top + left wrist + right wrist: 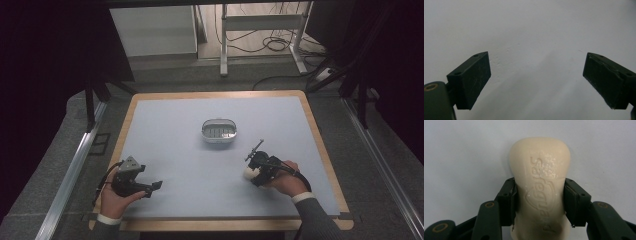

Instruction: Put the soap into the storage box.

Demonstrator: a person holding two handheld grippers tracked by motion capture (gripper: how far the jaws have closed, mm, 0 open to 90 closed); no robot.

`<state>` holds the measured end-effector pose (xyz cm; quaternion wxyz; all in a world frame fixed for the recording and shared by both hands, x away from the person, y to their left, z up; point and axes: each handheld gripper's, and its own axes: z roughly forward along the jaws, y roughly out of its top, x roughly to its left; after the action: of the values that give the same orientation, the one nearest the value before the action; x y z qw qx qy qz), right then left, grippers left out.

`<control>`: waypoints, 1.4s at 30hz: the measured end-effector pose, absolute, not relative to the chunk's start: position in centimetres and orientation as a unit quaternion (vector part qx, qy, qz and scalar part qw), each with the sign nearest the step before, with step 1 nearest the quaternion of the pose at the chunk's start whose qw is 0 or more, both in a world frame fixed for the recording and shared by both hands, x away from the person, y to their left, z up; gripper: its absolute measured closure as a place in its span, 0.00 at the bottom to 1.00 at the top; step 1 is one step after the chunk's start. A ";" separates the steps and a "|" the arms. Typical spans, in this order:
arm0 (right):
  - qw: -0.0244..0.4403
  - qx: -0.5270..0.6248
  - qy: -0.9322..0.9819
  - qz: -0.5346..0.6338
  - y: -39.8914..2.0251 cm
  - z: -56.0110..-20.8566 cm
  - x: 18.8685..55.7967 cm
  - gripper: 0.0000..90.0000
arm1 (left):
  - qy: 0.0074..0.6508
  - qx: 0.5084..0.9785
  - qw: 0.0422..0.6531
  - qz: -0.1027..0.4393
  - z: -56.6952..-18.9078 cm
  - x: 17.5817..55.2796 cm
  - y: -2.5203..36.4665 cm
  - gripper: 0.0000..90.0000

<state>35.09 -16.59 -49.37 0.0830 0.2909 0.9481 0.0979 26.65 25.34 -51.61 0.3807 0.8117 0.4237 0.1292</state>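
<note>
A cream bar of soap point(540, 185) with raised lettering lies on the pale blue mat, and my right gripper point(540, 202) is shut on its narrow waist, a pad pressed against each side. In the high view the same soap point(248, 172) shows as a pale lump under my right gripper point(255, 170) at the front right of the table. A small metal soap dish point(219, 130) with a slotted base sits empty at the table's middle. My left gripper point(150, 189) rests at the front left, held in a hand. Its fingers point(471, 80) stand wide apart over bare mat.
The pale blue mat point(175, 135) covers a wooden-edged table point(127, 112). Beyond the far edge are a white metal frame point(260, 30) and loose cables point(275, 45) on the floor. Dark drapes hang at both sides.
</note>
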 end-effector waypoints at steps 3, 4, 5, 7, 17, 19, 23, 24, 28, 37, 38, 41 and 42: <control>0.084 0.288 0.949 0.096 -16.6 -49.3 35.1 0.55 | 0.424 0.811 0.381 0.129 -51.6 26.6 25.4 0.09; 0.084 0.290 0.949 0.094 -16.7 -49.3 35.1 0.55 | 0.424 0.811 0.381 0.129 -51.6 26.6 25.4 0.09; 0.084 0.287 0.950 0.092 -16.7 -49.2 35.1 0.55 | 0.424 0.811 0.381 0.129 -51.6 26.6 25.4 0.09; 0.102 0.293 0.945 0.101 -16.8 -48.6 35.0 0.55 | 0.423 0.812 0.380 0.130 -51.6 26.6 25.4 0.09; 0.098 0.304 0.940 0.122 -17.2 -47.2 35.4 0.55 | 0.425 0.811 0.380 0.133 -51.5 26.6 25.6 0.09; 0.098 0.304 0.939 0.124 -17.1 -47.1 35.3 0.55 | 0.424 0.812 0.379 0.133 -51.5 26.6 25.5 0.09; 0.103 0.306 0.937 0.135 -17.3 -46.5 35.6 0.55 | 0.422 0.813 0.378 0.133 -51.6 26.6 25.4 0.09; 0.107 0.306 0.936 0.137 -17.3 -46.4 35.7 0.55 | 0.422 0.813 0.378 0.132 -51.6 26.6 25.4 0.09; 0.111 0.305 0.936 0.138 -17.3 -45.9 35.9 0.55 | 0.421 0.814 0.378 0.132 -51.6 26.6 25.4 0.09; 0.117 0.296 0.937 0.144 -16.6 -44.6 36.5 0.55 | 0.419 0.813 0.381 0.134 -51.6 26.5 25.5 0.09; 0.119 0.296 0.937 0.145 -16.5 -44.5 36.6 0.55 | 0.419 0.813 0.381 0.134 -51.6 26.6 25.5 0.09; 0.121 0.294 0.937 0.146 -16.2 -44.2 36.8 0.55 | 0.419 0.813 0.380 0.134 -51.6 26.6 25.5 0.09; 0.122 0.296 0.936 0.148 -16.1 -44.1 36.9 0.55 | 0.419 0.813 0.380 0.134 -51.6 26.6 25.5 0.09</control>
<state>36.88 -16.13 -44.15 0.1218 0.2960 0.9358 0.1478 26.56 25.47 -51.61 0.3803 0.8133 0.4194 0.1344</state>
